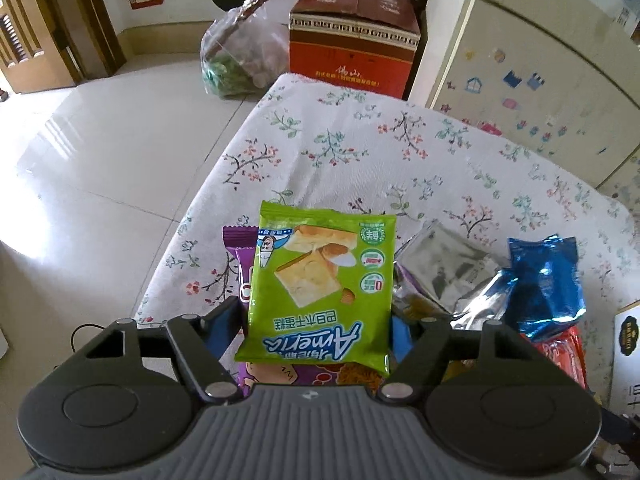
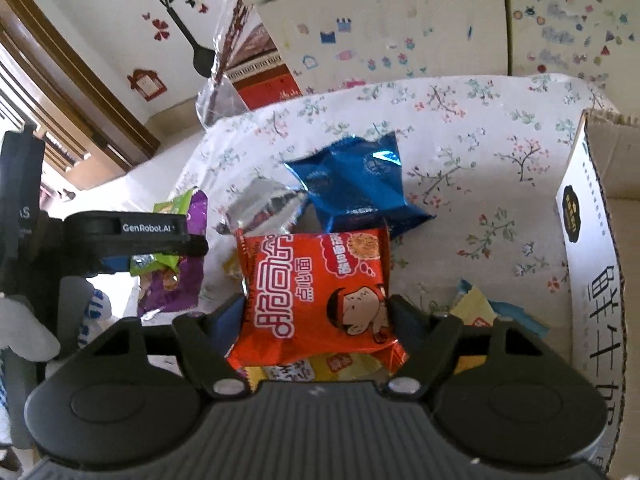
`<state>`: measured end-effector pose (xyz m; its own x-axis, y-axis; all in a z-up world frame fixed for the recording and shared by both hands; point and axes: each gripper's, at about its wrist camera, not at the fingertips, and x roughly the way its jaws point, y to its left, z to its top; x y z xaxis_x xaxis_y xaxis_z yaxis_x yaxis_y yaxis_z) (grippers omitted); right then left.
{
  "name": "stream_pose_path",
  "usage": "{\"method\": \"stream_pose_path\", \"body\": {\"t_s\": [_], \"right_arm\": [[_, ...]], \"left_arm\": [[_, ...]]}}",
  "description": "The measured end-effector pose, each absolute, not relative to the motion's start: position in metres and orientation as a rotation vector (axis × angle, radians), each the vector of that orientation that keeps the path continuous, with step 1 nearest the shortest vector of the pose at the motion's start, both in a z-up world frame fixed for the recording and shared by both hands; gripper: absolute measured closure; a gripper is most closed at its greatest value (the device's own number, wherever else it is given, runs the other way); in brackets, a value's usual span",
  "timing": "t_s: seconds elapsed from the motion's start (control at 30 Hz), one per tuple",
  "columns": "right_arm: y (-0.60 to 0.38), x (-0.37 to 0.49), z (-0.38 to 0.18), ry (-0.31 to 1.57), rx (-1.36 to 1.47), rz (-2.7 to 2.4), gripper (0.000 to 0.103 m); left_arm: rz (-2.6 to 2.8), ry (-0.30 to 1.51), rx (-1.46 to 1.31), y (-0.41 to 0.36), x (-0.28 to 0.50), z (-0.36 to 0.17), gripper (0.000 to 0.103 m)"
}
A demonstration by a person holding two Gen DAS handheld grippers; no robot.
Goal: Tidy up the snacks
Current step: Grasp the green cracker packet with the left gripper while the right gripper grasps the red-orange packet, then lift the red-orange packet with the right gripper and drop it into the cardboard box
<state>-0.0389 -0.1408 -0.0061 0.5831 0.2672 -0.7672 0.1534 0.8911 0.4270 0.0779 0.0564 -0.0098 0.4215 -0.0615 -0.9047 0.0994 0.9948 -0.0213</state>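
Clamping green cake packet (image 1: 320, 284) in our left gripper (image 1: 318, 320), lifted above purple packet (image 1: 240, 264) near floral tablecloth (image 1: 360, 140) edge. Our right gripper (image 2: 316, 316) pinches orange noodle packet (image 2: 320, 292) over snack pile: blue packet (image 2: 356, 184), silver packet (image 2: 264, 204) behind, yellow packets (image 2: 474, 312) beside. Cardboard box (image 2: 580, 216) stands open at right; we cannot see inside. Red carton (image 1: 352, 32) sits on floor beyond table.
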Motion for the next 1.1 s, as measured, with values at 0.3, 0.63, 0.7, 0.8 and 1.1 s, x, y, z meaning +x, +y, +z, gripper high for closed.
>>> {"method": "stream_pose_path", "body": {"t_s": [0.3,0.63,0.7,0.8,1.1], "right_arm": [[-0.138,-0.048,0.014,0.913,0.499,0.101,0.026],[-0.143,-0.051,0.015,0.926,0.518,0.092,0.026],[-0.143,-0.051,0.014,0.927,0.521,0.090,0.026],[-0.142,-0.050,0.013,0.929,0.523,0.094,0.026],[-0.142,-0.049,0.012,0.929,0.524,0.095,0.026]], "left_arm": [[-0.152,1.093,0.007,0.055,0.062,0.016,0.025],[-0.148,1.116,0.025,0.057,0.059,0.011,0.025],[-0.145,1.118,0.029,0.056,0.059,0.009,0.025],[-0.152,1.120,0.024,0.056,0.059,0.009,0.025],[-0.159,1.118,0.056,0.054,0.060,0.001,0.014]]}}
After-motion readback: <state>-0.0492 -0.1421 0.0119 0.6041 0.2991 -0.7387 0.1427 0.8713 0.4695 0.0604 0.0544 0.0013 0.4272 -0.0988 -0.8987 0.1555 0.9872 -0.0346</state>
